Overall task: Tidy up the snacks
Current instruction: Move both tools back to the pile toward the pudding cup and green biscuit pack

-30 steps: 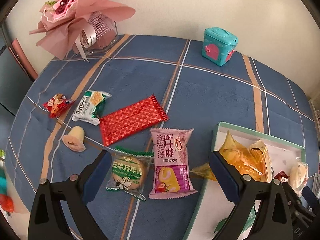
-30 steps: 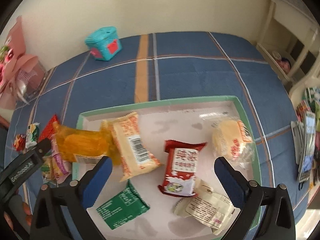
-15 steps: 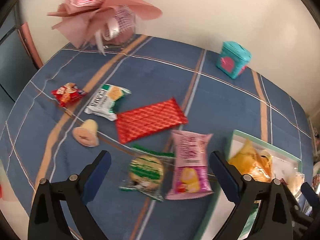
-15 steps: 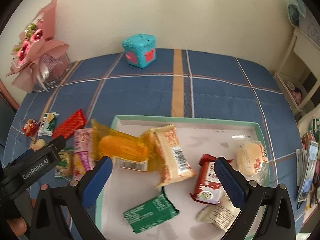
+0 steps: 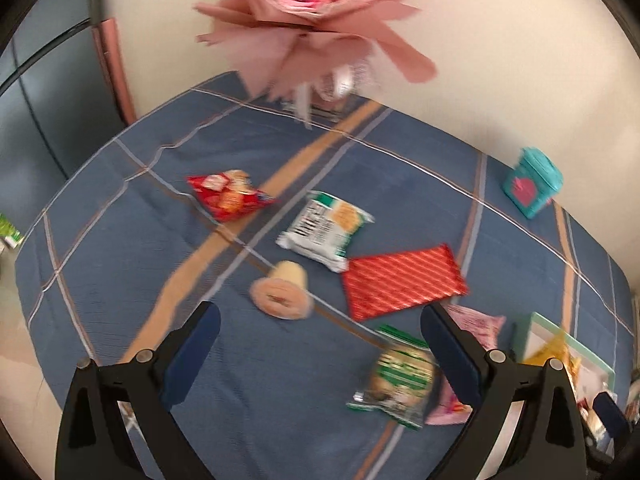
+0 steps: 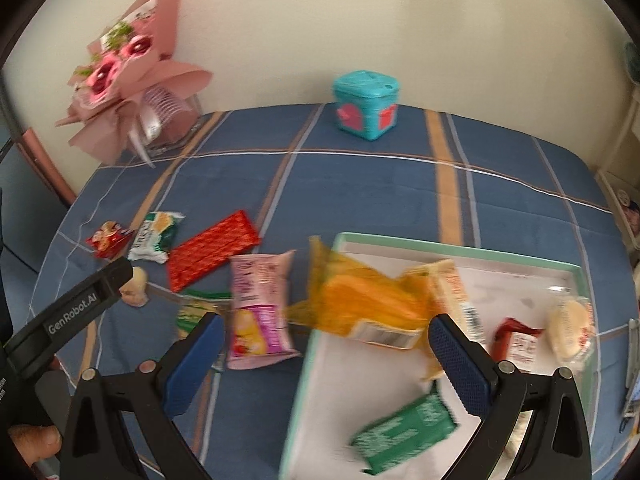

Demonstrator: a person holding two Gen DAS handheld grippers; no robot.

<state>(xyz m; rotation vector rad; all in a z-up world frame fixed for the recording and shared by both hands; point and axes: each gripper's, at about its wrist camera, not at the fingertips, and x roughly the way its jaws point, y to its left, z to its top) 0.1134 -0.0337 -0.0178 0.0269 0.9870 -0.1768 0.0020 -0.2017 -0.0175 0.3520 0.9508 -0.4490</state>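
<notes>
Loose snacks lie on the blue checked tablecloth: a small red bag (image 5: 226, 196), a green-white packet (image 5: 324, 226), a pudding cup (image 5: 282, 290) on its side, a red flat pack (image 5: 402, 282), a green biscuit pack (image 5: 396, 376) and a pink bun pack (image 6: 258, 312). My left gripper (image 5: 318, 356) hangs open above the cloth near the pudding cup, empty. The mint-rimmed tray (image 6: 460, 246) holds an orange bag (image 6: 368, 300), a green packet (image 6: 404, 430), a red-white packet (image 6: 518, 344) and a round bun (image 6: 570, 326). My right gripper (image 6: 326, 364) is open over the tray's left edge.
A pink flower bouquet (image 5: 316, 8) stands at the table's back against the wall. A teal box with red hearts (image 6: 366, 104) sits at the back. The left gripper's arm (image 6: 68, 312) and a thumb (image 6: 34, 438) show at the left of the right wrist view.
Both views have swung left. The left gripper moved from over the biscuit and bun packs toward the pudding cup. The right gripper shifted from the tray's middle to its left edge.
</notes>
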